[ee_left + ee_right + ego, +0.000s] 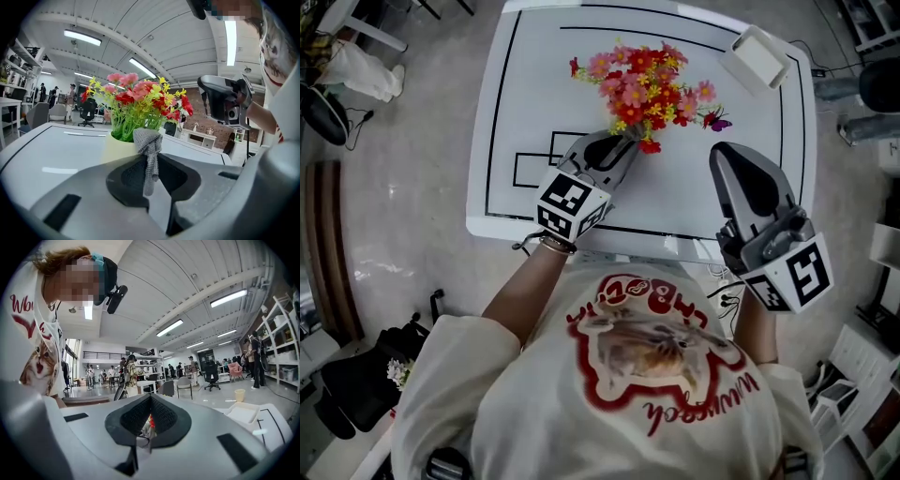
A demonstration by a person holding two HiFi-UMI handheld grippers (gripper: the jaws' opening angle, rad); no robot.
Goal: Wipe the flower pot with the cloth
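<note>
One white square table [525,112] with black lines carries a pale yellow flower pot [117,149] full of red, pink and yellow flowers [647,89] at the middle of its top, and a shallow white rectangular tray [759,56] at the far right corner. The grey left gripper [623,148] reaches to the pot's near side, its jaws pinched on a small grey knitted cloth [148,140] that bunches just before the pot; whether it touches, I cannot tell. The grey right gripper [733,155] hangs right of the flowers, jaws pressed together, nothing gripped.
</note>
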